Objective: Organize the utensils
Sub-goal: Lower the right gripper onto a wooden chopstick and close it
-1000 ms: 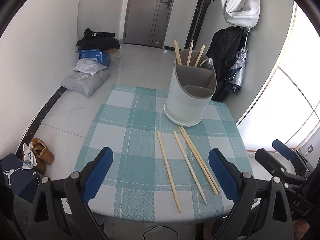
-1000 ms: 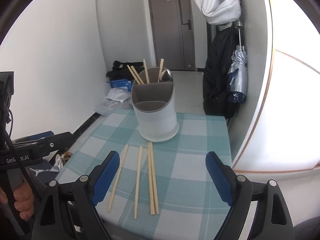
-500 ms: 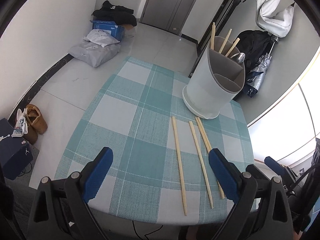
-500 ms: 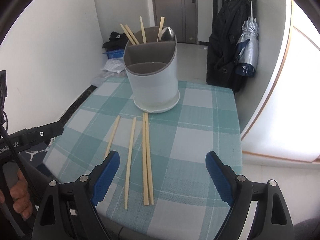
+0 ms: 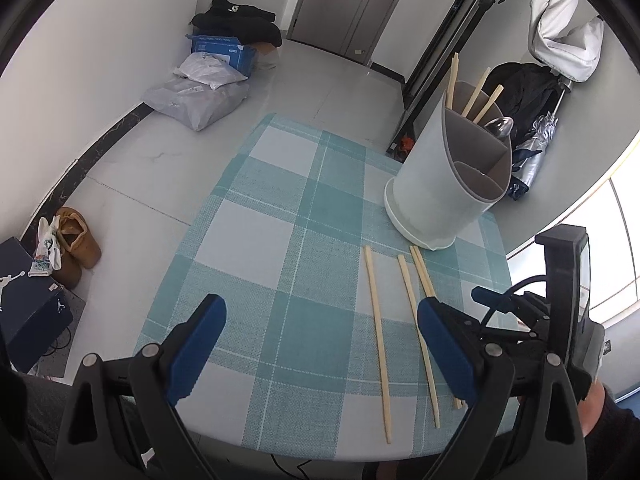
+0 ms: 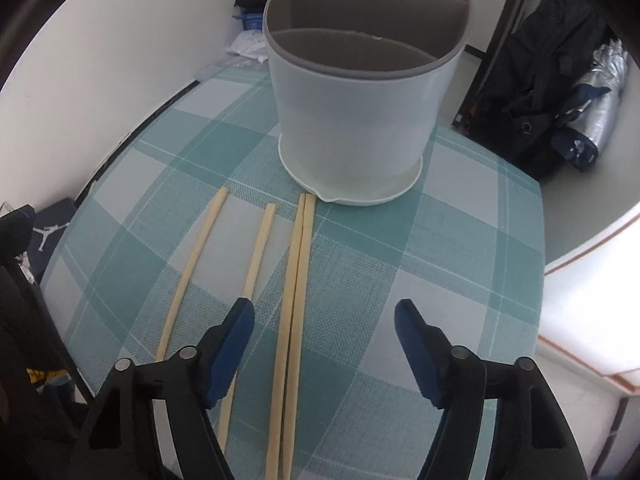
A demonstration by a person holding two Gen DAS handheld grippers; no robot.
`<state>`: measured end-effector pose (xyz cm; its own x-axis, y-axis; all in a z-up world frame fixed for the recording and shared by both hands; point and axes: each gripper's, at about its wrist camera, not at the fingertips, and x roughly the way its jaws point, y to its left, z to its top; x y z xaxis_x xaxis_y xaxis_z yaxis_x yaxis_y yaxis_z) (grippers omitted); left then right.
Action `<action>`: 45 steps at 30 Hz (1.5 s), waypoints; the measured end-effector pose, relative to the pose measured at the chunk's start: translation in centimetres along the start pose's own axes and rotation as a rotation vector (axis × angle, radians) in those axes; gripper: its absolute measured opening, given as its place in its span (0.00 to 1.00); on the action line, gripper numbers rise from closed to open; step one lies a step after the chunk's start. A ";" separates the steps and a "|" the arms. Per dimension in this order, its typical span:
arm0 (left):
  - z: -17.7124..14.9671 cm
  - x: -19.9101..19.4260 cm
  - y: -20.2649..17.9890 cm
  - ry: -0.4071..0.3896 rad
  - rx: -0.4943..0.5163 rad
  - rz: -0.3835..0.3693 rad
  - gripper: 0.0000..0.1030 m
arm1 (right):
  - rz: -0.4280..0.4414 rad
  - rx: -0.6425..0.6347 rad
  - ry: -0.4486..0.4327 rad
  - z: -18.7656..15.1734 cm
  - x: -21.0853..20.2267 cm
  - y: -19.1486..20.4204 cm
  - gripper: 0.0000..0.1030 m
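- Four pale wooden chopsticks (image 6: 256,256) lie flat on the teal checked tablecloth (image 6: 460,264), just in front of the white utensil holder (image 6: 352,120); two of them touch side by side.
- The holder's got a grey rim and a divider; its back compartment has more chopsticks and a metal spoon (image 5: 498,126).
- My right gripper (image 6: 324,354) hovers low over the touching pair, jaws wide, nothing held.
- My left gripper (image 5: 320,344) sits further back from the holder, jaws wide too.

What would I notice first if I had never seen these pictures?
Probably the big pale utensil holder standing at the far side of the checked teal tablecloth, with chopsticks and a shiny spoon poking out of its back compartment. Then the four loose chopsticks lying on the cloth in front of it, two of them side by side. The right tool, jaws open, hovers just above that pair.
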<state>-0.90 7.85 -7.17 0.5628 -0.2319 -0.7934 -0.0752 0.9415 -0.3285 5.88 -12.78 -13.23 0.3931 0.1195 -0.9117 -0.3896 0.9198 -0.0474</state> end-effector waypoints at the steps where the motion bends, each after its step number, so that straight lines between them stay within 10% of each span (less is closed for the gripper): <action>1: 0.0 0.0 0.2 0.000 -0.003 0.005 0.92 | 0.000 0.002 0.004 0.2 0.2 -0.1 0.57; 45: 0.4 1.1 0.8 0.042 -0.036 0.058 0.92 | 0.038 -0.028 0.084 2.0 2.3 -0.2 0.18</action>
<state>-0.01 8.42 -8.10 0.5214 -0.1885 -0.8322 -0.1362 0.9444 -0.2992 8.55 -11.95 -14.54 0.3065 0.1217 -0.9441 -0.4268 0.9041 -0.0220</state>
